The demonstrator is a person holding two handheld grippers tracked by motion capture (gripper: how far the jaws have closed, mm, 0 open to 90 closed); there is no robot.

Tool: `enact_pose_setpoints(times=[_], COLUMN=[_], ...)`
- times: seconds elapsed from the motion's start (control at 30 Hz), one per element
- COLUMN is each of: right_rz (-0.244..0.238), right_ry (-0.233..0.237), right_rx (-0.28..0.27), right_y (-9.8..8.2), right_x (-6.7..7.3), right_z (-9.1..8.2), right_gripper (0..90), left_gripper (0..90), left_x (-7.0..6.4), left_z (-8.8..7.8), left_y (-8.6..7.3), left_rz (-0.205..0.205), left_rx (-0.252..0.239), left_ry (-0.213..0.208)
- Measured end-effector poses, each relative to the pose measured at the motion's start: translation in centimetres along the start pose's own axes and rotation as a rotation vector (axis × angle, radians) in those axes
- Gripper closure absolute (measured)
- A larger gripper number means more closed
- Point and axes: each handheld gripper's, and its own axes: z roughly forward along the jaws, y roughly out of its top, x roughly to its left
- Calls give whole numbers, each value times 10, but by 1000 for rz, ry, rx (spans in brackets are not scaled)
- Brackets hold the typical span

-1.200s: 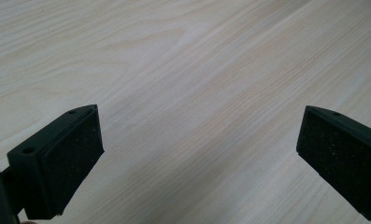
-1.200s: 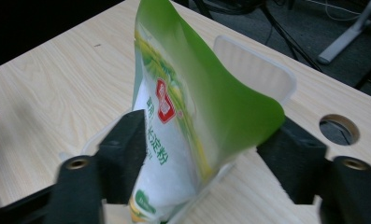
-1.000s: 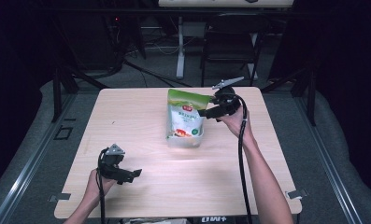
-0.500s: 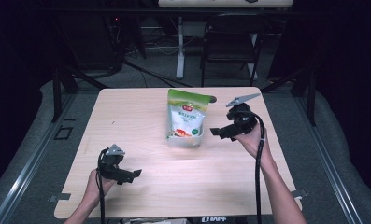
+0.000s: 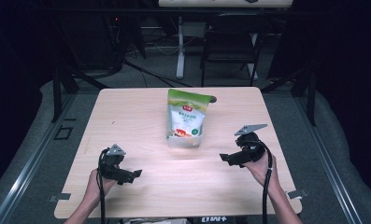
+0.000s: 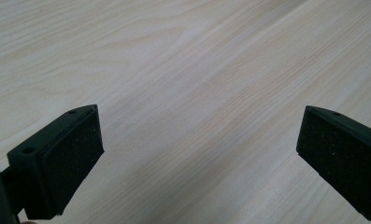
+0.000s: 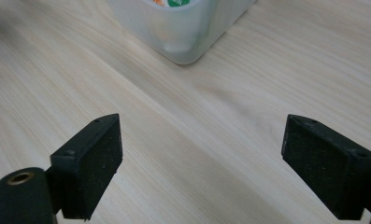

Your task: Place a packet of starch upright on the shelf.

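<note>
Held both black two-jaw grippers, left [image 5: 135, 174] and right [image 5: 223, 157], spread wide and empty over the pale wooden table [image 5: 127, 121], flanking the standing green-topped white pouch [image 5: 186, 119].

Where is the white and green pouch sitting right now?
In the high view the pouch stands near the middle of the table, toward its far edge, apart from both grippers; its bottom corner shows at the top of the right gripper view.

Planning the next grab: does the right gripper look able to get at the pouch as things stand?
Probably yes. The right gripper points at the pouch with its jaws open, and only bare table lies between them.
</note>
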Motion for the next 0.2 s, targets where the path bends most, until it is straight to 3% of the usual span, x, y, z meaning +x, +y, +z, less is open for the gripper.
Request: enact_pose_setpoints(times=[0.2], right_rz=[12], right_ry=[58], right_rx=[32], right_y=[-15], right_x=[-8], right_z=[13], right_gripper=[137], left_gripper=[3], left_x=[0], left_z=[-1], left_y=[0], left_rz=[-2], left_rx=[-5], left_ry=[-1])
